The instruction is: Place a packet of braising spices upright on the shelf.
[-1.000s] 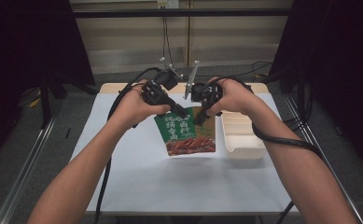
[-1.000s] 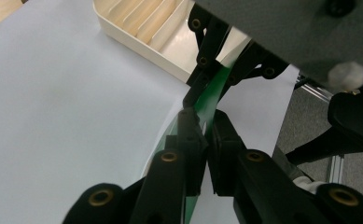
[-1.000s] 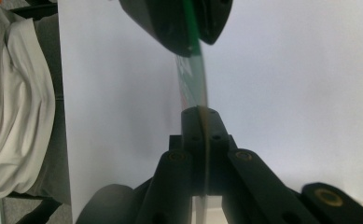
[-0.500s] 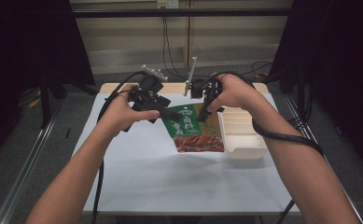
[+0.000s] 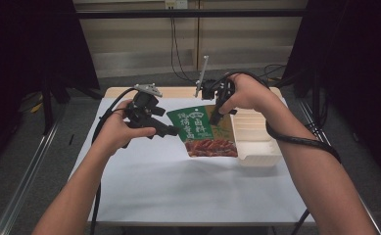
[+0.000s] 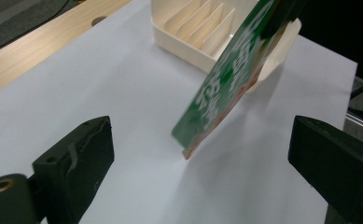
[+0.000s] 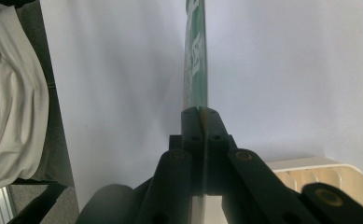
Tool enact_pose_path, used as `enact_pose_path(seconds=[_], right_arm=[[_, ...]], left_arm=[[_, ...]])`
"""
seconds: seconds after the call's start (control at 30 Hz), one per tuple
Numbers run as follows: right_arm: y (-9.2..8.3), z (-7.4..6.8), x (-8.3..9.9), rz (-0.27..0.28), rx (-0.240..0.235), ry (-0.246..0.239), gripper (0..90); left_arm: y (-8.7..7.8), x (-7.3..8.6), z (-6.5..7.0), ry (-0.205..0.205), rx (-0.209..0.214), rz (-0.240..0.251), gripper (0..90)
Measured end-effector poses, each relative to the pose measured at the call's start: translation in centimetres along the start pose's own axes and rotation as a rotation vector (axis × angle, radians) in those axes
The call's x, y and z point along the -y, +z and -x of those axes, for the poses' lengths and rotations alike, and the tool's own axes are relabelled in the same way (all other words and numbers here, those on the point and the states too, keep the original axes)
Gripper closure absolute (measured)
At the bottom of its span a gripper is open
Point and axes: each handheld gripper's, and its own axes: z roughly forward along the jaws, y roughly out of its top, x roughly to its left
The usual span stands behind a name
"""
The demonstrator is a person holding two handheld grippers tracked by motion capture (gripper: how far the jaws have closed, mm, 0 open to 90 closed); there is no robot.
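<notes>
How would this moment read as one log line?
right gripper: shut on green food packet, lifted | left gripper: open, beside packet | divided tray: on table

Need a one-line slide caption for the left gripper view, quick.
Open left tongs face a flat green printed food pouch held tilted above the white table sheet, beside a cream plastic slotted tray.

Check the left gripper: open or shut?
Open. In the left gripper view its two black jaws stand wide apart around the left gripper, with nothing between them; the green packet hangs ahead, clamped by the right gripper.
</notes>
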Motion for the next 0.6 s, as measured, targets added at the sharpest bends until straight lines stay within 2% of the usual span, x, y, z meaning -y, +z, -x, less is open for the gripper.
enact_pose_path(seconds=[0.3, 0.37, 0.4, 0.5, 0.6], right_arm=[[-0.4, 0.5, 0.2, -0.002, -0.005, 0.009, 90.0], [-0.4, 0.6, 0.2, -0.003, -0.005, 0.011, 90.0], [-0.5, 0.6, 0.2, -0.005, -0.007, 0.02, 90.0], [-0.6, 0.8, 0.3, 0.0, -0.008, 0.022, 90.0], [-0.9, 1.0, 0.5, 0.01, -0.006, 0.047, 90.0]], left_arm=[[0.4, 3.3, -0.8, -0.038, -0.04, -0.005, 6.4], [0.6, 4.5, -1.1, -0.061, -0.056, 0.006, 6.5], [0.7, 4.9, -1.2, -0.067, -0.069, -0.001, 6.5], [0.8, 5.8, -1.4, -0.073, -0.071, 0.003, 6.5], [1.2, 6.8, -1.5, -0.087, -0.083, 0.007, 6.5]])
